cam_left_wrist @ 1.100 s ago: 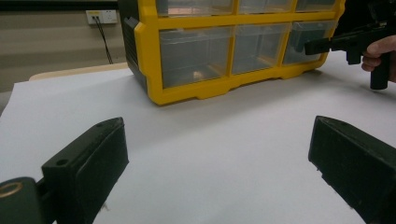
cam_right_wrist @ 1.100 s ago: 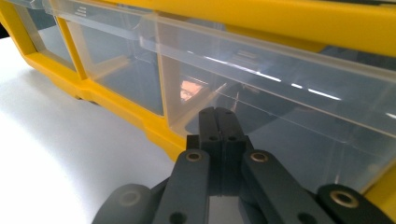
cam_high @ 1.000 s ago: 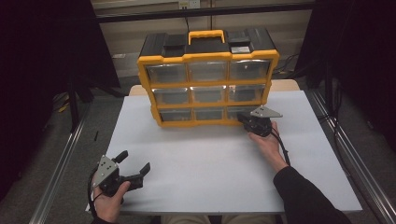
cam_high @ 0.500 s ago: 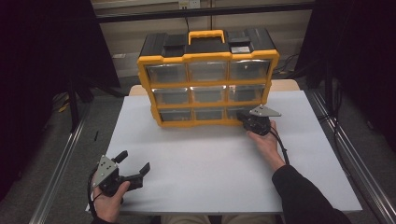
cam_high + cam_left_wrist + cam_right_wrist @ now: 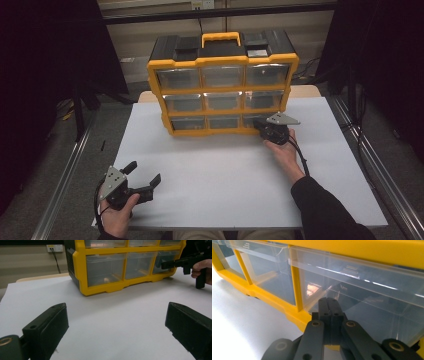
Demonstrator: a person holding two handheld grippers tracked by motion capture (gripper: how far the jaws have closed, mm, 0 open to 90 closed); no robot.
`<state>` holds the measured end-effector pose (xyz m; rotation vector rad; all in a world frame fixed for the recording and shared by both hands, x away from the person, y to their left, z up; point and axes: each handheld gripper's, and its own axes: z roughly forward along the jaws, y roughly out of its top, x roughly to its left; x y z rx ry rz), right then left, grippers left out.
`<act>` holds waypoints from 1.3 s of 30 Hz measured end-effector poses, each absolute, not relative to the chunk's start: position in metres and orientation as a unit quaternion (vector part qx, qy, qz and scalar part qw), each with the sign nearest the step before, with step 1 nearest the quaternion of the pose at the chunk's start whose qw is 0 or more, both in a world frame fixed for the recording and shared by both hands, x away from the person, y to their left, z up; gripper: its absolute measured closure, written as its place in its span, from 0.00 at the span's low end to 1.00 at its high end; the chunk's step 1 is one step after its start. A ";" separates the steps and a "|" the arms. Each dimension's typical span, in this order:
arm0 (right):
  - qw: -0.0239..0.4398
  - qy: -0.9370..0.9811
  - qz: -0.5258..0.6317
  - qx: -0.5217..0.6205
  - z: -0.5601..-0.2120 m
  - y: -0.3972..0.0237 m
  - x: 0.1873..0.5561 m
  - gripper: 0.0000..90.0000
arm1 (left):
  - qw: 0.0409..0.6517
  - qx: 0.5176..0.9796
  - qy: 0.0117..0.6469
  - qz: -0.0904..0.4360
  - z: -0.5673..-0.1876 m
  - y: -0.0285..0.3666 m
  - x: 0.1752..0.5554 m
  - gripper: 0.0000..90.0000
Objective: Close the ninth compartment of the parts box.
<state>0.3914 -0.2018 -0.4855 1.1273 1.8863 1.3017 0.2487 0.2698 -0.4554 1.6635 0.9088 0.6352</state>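
Observation:
A yellow and black organiser [image 5: 222, 90] with three rows of clear drawers stands upright at the back of the white table [image 5: 225, 175]. My right gripper [image 5: 257, 122] is shut with nothing between its jaws. Its tips point at the front of the bottom right drawer [image 5: 367, 292], and I cannot tell whether they touch it. The right gripper view has the closed tips [image 5: 328, 300] right at that clear front. My left gripper [image 5: 146, 171] rests open at the table's near left corner, far from the organiser [image 5: 120, 265]. Its jaws [image 5: 116, 307] stand wide with bare table between them.
Metal rails [image 5: 65, 175] run along both sides of the table. A wall socket [image 5: 54, 248] with cables sits behind the organiser's left side. The person's right hand [image 5: 285, 155] and dark sleeve reach in from the bottom right. A small pale thing [image 5: 106, 279] lies in the bottom left drawer.

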 end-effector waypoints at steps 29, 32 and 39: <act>0.252 0.701 0.503 0.438 -0.479 -0.209 0.377 0.67 | 0.540 0.696 0.391 0.268 -0.456 0.272 0.249 0.04; 0.252 0.701 0.501 0.440 -0.477 -0.210 0.373 0.52 | 0.539 0.695 0.391 0.271 -0.456 0.272 0.249 0.04; 0.252 0.694 0.506 0.445 -0.471 -0.215 0.365 0.28 | 0.542 0.696 0.389 0.265 -0.456 0.272 0.249 0.04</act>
